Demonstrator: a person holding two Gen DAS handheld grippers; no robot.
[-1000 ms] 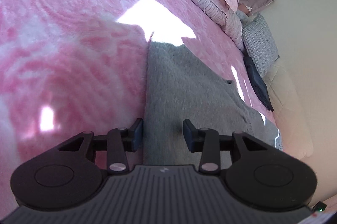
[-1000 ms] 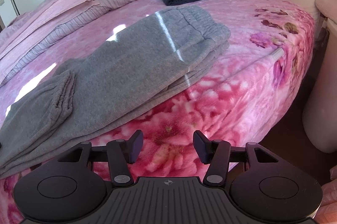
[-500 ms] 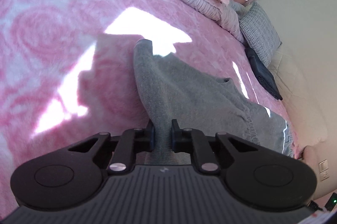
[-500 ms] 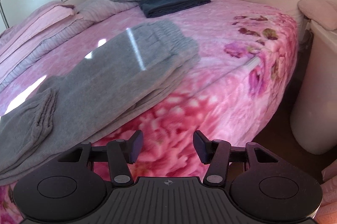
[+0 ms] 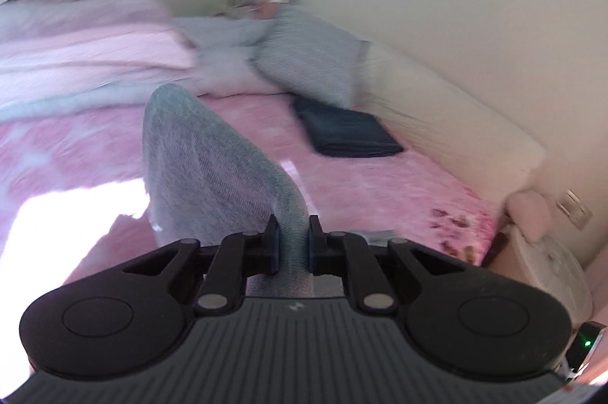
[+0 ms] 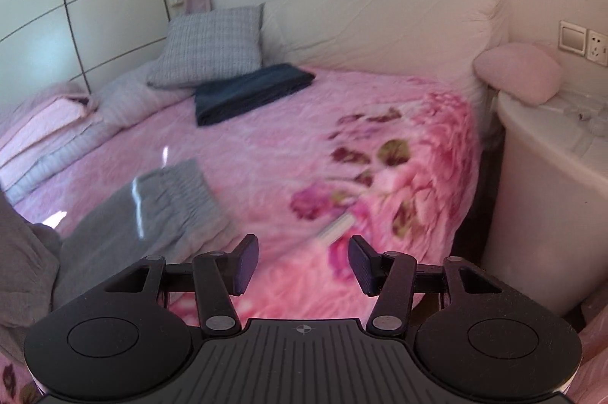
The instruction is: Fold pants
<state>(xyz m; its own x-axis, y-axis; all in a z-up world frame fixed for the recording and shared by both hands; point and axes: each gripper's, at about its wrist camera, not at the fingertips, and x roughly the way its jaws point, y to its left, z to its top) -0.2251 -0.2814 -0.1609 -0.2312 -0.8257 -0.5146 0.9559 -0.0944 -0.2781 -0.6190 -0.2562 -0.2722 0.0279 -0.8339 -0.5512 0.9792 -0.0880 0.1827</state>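
Note:
My left gripper (image 5: 292,244) is shut on the leg end of the grey pants (image 5: 212,172), which it holds raised above the pink bedspread (image 5: 380,183); the cloth arches up and away from the jaws. In the right wrist view the grey pants (image 6: 152,214) lie on the pink bedspread (image 6: 288,145) at the lower left, elastic waistband toward the bed's middle, with a lifted fold at the far left edge. My right gripper (image 6: 302,261) is open and empty, over the bed's near edge, to the right of the waistband.
Folded dark blue cloth (image 6: 247,90) lies near a grey checked pillow (image 6: 212,47) at the headboard. A bunched pink and grey quilt (image 6: 49,134) runs along the left. A white round nightstand (image 6: 551,183) with a pink cushion (image 6: 518,71) stands right of the bed.
My left gripper closed on the pant leg end and lifted it off the bed, swinging toward the headboard. My right gripper stayed open and drifted right, away from the pants.

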